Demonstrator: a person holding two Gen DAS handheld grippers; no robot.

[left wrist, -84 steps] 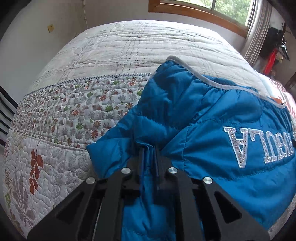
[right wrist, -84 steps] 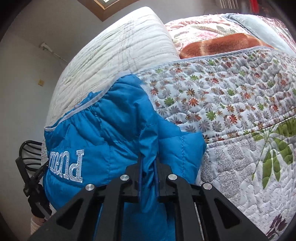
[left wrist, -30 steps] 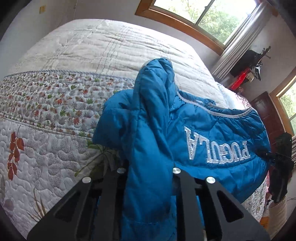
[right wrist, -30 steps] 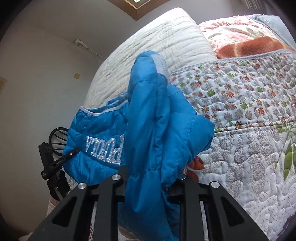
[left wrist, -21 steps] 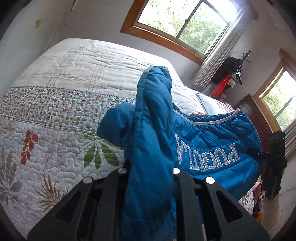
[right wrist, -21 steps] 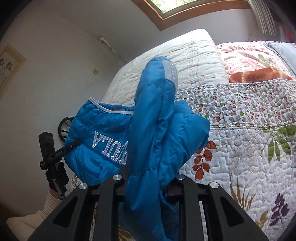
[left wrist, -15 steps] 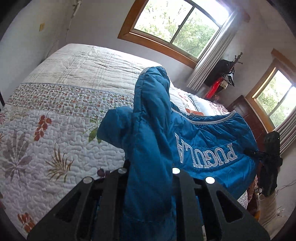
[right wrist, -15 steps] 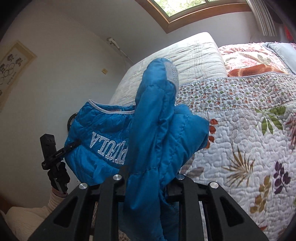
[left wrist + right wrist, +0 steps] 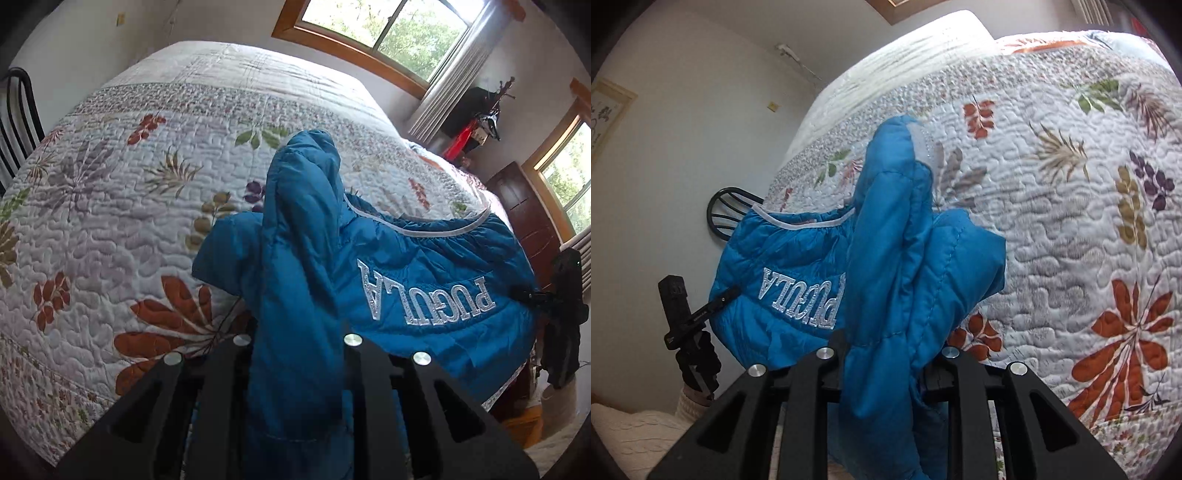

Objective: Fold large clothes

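Note:
A blue puffer jacket [image 9: 424, 280] with silver lettering hangs in the air, stretched between both grippers over the leaf-patterned quilt [image 9: 129, 206] of a bed. My left gripper [image 9: 295, 332] holds a thick bunch of its fabric; its jaws are opening slightly with the fabric still pinched between them. A sleeve stands up from that bunch. My right gripper [image 9: 886, 350] is shut on the other bunched end of the jacket [image 9: 897, 258]. Each gripper shows in the other's view: the right gripper [image 9: 561, 295] at the jacket's far edge, the left gripper [image 9: 687, 314] likewise.
The quilt [image 9: 1071, 221] fills most of both views. A black chair [image 9: 14, 122] stands at the bed's left side. Windows [image 9: 388, 33], a dark wooden cabinet [image 9: 528, 206] and a red-and-black object [image 9: 476, 129] lie beyond the bed. A cream knit sleeve [image 9: 646, 435] shows low left.
Both grippers have carried the jacket, lifted off the bed, level across the quilt; the small-flower band has receded and large leaf prints now lie beneath. Both grips look unchanged.

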